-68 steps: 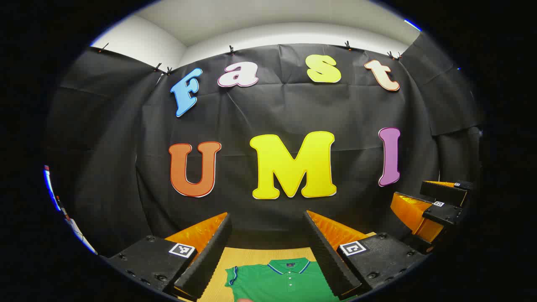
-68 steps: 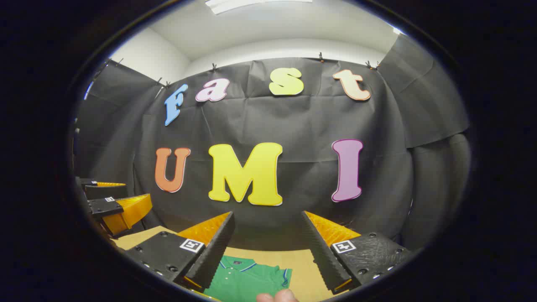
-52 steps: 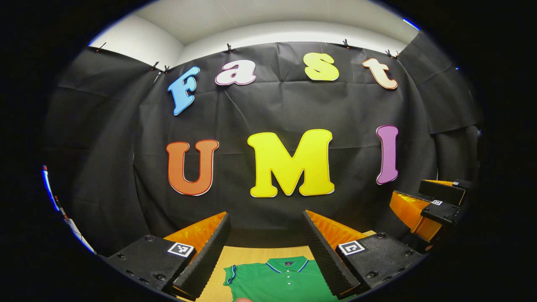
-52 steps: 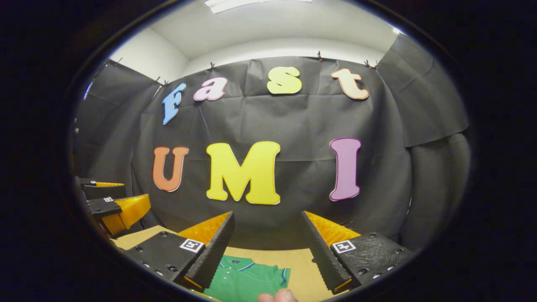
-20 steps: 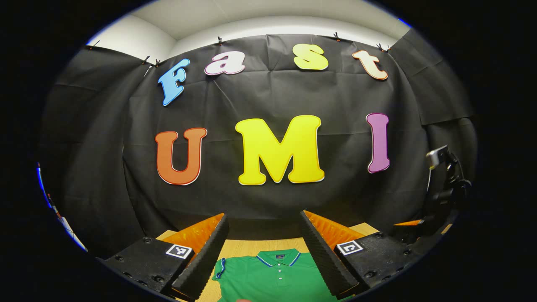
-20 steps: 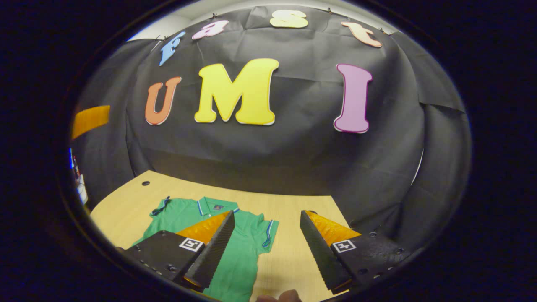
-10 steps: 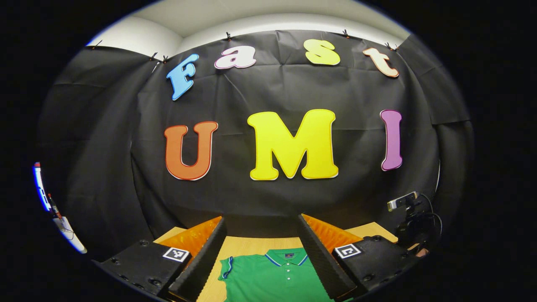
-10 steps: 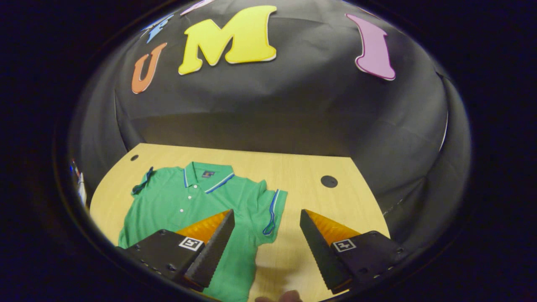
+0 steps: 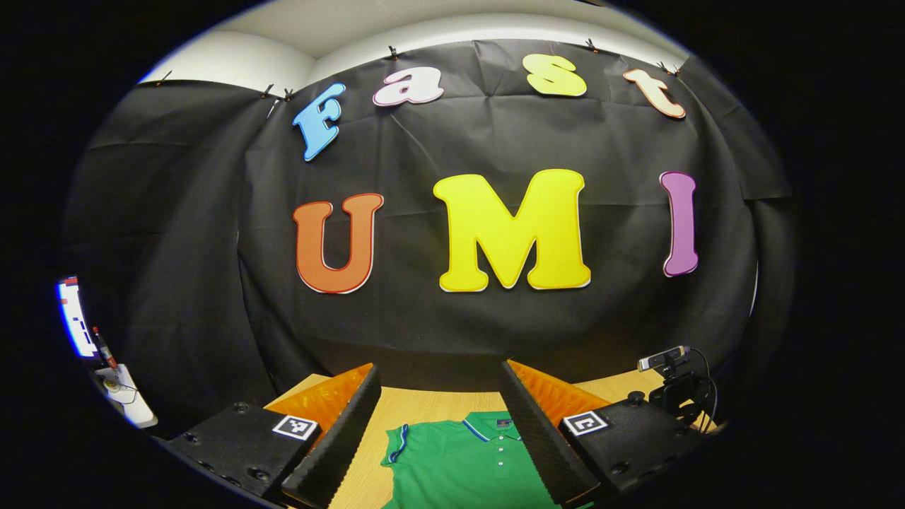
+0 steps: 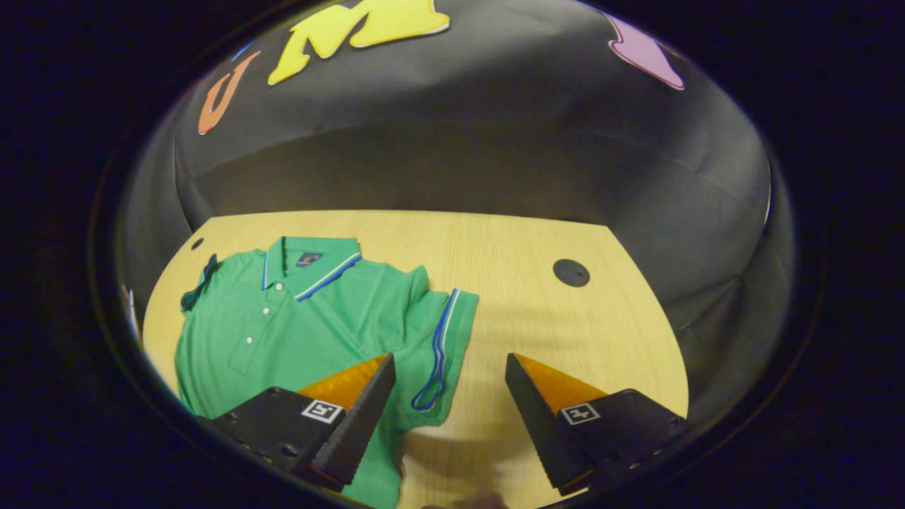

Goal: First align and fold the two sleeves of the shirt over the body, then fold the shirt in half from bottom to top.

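A green polo shirt (image 10: 304, 311) with blue-and-white trim lies flat, face up, on the light wooden table (image 10: 537, 318), collar toward the wall. Its right sleeve (image 10: 438, 346) with a blue-striped hem spreads out beside the body. My right gripper (image 10: 449, 396) is open and tilted down above the table, its jaws on either side of that sleeve's hem, apart from the cloth. In the left gripper view, my left gripper (image 9: 438, 413) is open and held level above the shirt (image 9: 459, 459), whose collar and left sleeve show between the fingers.
A round black grommet hole (image 10: 570, 272) sits in the table right of the shirt, another hole (image 10: 197, 243) at the far left corner. A small camera on a stand (image 9: 672, 378) stands at the table's right side. The booth's black cloth wall backs the table.
My right gripper has pitched down and dropped toward the table, bringing the shirt's right sleeve between its open jaws. My left gripper has shifted slightly, still looking at the wall.
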Demonstrator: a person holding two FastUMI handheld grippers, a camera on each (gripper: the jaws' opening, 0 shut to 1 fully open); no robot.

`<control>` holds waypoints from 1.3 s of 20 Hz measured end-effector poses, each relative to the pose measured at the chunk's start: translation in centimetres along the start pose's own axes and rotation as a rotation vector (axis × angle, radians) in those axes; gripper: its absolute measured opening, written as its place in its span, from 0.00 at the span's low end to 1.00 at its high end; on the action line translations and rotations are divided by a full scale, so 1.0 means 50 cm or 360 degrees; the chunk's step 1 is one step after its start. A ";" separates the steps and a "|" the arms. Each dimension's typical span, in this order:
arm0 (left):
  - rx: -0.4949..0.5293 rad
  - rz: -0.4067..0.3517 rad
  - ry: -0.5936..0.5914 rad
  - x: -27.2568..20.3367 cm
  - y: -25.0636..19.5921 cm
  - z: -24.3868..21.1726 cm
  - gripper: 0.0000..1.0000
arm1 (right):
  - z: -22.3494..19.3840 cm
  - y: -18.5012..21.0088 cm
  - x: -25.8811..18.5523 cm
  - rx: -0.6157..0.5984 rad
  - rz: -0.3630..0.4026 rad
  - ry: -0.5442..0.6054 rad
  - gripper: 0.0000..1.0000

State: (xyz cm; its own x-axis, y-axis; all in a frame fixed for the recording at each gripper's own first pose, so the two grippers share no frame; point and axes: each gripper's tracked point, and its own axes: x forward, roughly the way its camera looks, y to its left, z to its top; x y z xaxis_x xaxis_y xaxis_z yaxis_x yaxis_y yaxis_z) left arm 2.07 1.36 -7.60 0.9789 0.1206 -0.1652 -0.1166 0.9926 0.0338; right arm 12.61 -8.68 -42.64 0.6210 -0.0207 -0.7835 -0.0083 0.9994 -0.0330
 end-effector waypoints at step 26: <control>0.0079 0.0045 0.0008 -0.044 -0.033 -0.001 1.00 | 0.020 0.013 -0.009 0.0214 0.0151 0.0088 0.00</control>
State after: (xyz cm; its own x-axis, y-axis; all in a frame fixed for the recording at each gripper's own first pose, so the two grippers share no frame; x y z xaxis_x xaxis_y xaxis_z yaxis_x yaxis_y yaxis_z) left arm 0.08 -0.55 -7.35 0.9745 0.1486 -0.1683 -0.1354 0.9869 0.0871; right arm 13.11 -8.02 -41.70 0.5786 0.0761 -0.8121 0.0423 0.9915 0.1230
